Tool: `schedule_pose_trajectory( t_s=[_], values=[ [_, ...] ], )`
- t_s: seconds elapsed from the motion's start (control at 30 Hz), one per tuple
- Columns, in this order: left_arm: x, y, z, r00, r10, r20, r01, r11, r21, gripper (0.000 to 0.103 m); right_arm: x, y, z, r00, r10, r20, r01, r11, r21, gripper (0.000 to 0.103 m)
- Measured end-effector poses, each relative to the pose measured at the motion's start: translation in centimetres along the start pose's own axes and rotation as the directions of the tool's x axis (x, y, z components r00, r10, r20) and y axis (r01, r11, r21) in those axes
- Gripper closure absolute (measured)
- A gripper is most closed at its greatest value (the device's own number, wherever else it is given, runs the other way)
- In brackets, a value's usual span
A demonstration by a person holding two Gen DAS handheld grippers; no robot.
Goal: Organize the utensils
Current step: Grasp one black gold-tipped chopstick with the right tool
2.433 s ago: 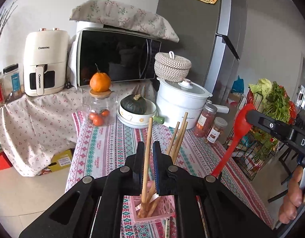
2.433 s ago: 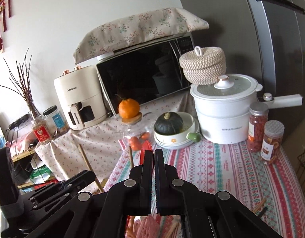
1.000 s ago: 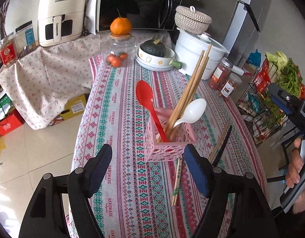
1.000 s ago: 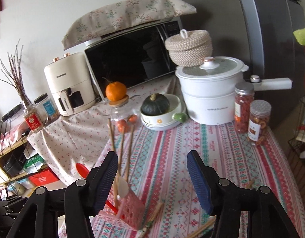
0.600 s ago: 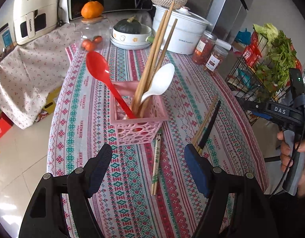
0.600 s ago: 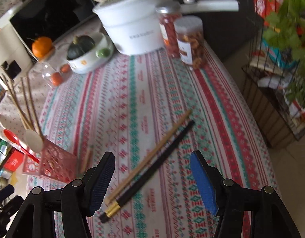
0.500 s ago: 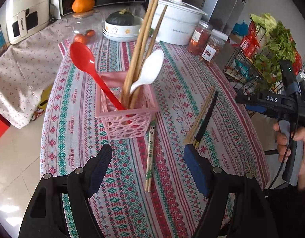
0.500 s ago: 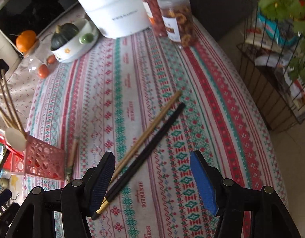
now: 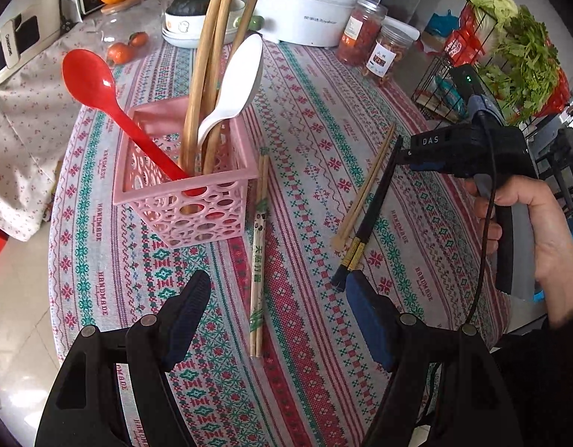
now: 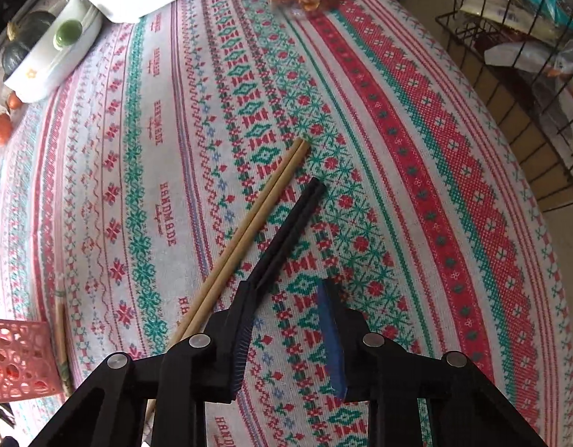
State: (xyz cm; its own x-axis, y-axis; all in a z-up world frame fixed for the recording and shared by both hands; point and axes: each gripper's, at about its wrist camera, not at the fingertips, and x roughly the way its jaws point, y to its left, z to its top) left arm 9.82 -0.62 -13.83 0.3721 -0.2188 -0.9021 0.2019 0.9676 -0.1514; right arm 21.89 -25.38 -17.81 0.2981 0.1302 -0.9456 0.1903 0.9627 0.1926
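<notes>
A pink basket holds a red spoon, a white spoon and several wooden chopsticks. On the tablecloth lie a wrapped pair of chopsticks, a tan pair and a black pair. My left gripper is open, low over the wrapped pair. My right gripper is open, low over the black pair, whose near end runs under the left finger; the tan pair lies just left.
A white pot, two jars and a bowl with a squash stand at the table's far end. A wire rack with greens stands off the right edge. The basket's corner shows at the right wrist view's left.
Both grippers opened after leaving a chopstick and the red spoon in the basket. My right gripper has dropped down over the black chopsticks and its fingers have narrowed. My left gripper has moved lower toward the table.
</notes>
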Motion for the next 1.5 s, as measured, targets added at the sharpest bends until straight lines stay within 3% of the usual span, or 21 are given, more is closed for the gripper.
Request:
schedule_pose_trajectory(
  t_s=[0.27, 0.53, 0.8, 1.03, 1.13, 1.3, 1.5],
  values=[
    [-0.5, -0.1, -0.1, 1.000, 0.001, 0.012, -0.001, 1.000, 0.023, 0.026, 0.5, 2.3, -1.1, 0.994, -0.105, -0.016, 0.101, 0.981, -0.166, 0.081],
    [-0.9, -0.2, -0.5, 0.999, 0.021, 0.031, -0.022, 0.999, 0.040, 0.026, 0.3, 0.9, -1.5, 0.997, -0.076, -0.030, 0.068, 0.978, -0.199, 0.091],
    [-1.3, -0.9, -0.5, 0.998, 0.042, 0.054, -0.046, 0.996, 0.078, 0.026, -0.3, -2.2, -1.6, 0.996, 0.004, -0.088, -0.017, 0.990, -0.141, 0.096],
    [-1.0, -2.8, -0.4, 0.999, 0.022, 0.044, -0.028, 0.991, 0.128, 0.026, -0.9, -4.2, -1.4, 0.995, 0.019, -0.099, -0.030, 0.994, -0.105, 0.096],
    [-1.3, -4.3, 0.0, 0.999, -0.019, 0.045, 0.011, 0.986, 0.164, 0.027, -2.3, -4.6, -1.6, 0.996, 0.053, -0.074, -0.060, 0.994, -0.093, 0.097],
    [-0.7, -8.0, 1.5, 0.997, -0.065, 0.031, 0.054, 0.960, 0.273, 0.062, -4.4, -5.5, -2.4, 0.995, 0.090, -0.046, -0.094, 0.991, -0.097, 0.097],
    [4.6, -10.8, 6.2, 0.999, -0.027, -0.024, 0.033, 0.956, 0.292, 0.072, -5.2, -7.3, -3.1, 0.993, 0.113, -0.042, -0.116, 0.990, -0.077, 0.097]
  ],
)
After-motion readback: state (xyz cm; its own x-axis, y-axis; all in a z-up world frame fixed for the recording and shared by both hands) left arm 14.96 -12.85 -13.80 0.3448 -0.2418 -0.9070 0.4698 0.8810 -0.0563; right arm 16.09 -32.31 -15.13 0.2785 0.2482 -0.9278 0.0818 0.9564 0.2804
